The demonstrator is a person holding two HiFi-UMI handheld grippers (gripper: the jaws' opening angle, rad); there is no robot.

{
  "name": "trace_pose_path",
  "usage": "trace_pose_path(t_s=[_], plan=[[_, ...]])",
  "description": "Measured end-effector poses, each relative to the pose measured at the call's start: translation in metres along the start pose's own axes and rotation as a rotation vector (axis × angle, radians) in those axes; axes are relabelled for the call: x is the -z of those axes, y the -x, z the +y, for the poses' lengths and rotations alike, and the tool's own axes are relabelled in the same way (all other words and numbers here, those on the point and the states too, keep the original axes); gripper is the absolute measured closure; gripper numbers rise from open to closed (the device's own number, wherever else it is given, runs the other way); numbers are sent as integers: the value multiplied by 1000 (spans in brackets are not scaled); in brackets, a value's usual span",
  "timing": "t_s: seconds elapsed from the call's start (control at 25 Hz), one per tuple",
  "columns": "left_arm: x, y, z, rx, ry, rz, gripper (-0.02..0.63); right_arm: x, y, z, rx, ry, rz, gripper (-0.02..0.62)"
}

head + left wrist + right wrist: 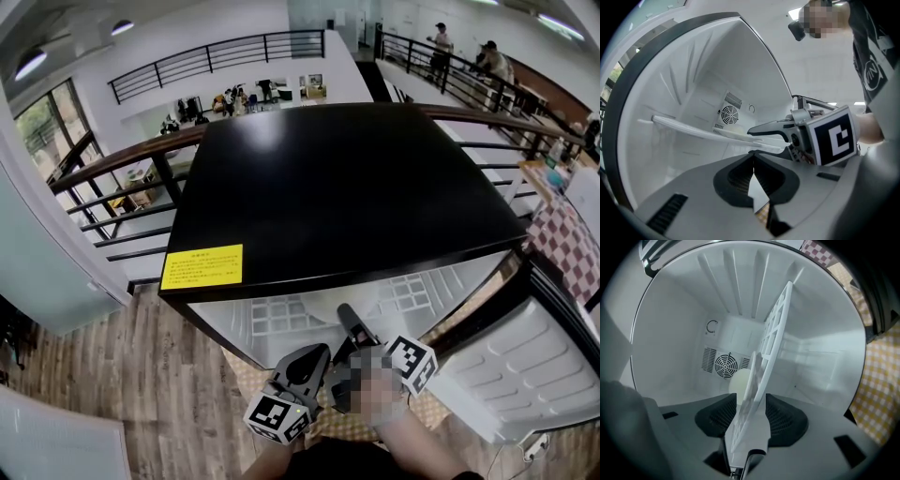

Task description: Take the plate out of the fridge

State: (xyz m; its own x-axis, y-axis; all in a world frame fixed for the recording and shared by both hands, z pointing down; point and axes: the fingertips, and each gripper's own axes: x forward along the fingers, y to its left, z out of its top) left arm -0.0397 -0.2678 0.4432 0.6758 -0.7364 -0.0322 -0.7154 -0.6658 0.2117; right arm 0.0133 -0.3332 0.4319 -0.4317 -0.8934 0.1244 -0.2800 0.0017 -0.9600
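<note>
While the fridge [356, 187] stands open, a plate [739, 380] sits inside

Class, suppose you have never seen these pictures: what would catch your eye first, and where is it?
The glossy black top of the fridge fills the middle of the head view, with a yellow label near its front left corner. In the right gripper view, a white shelf grid runs between the open jaws of the right gripper, with a round fan grille behind it.
</note>
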Motion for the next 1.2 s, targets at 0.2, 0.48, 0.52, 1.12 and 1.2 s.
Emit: trace_pose_path(t_s=[0.2, 0.48, 0.52, 1.12, 1.2], plan=[[-3, 1, 2, -4, 4, -6, 597, 0, 2, 0, 34, -3, -1, 430], [1, 2, 2, -5, 15, -9, 597, 10, 13, 2, 29, -68, 50, 476], [1, 2, 1, -3, 17, -9, 597, 11, 15, 2, 28, -72, 51, 485], [0, 4, -4, 14, 22, -15, 597, 11, 32, 8, -58, -129, 48, 546], [-1, 5, -4, 15, 20, -16, 597, 11, 34, 8, -66, -144, 41, 549]])
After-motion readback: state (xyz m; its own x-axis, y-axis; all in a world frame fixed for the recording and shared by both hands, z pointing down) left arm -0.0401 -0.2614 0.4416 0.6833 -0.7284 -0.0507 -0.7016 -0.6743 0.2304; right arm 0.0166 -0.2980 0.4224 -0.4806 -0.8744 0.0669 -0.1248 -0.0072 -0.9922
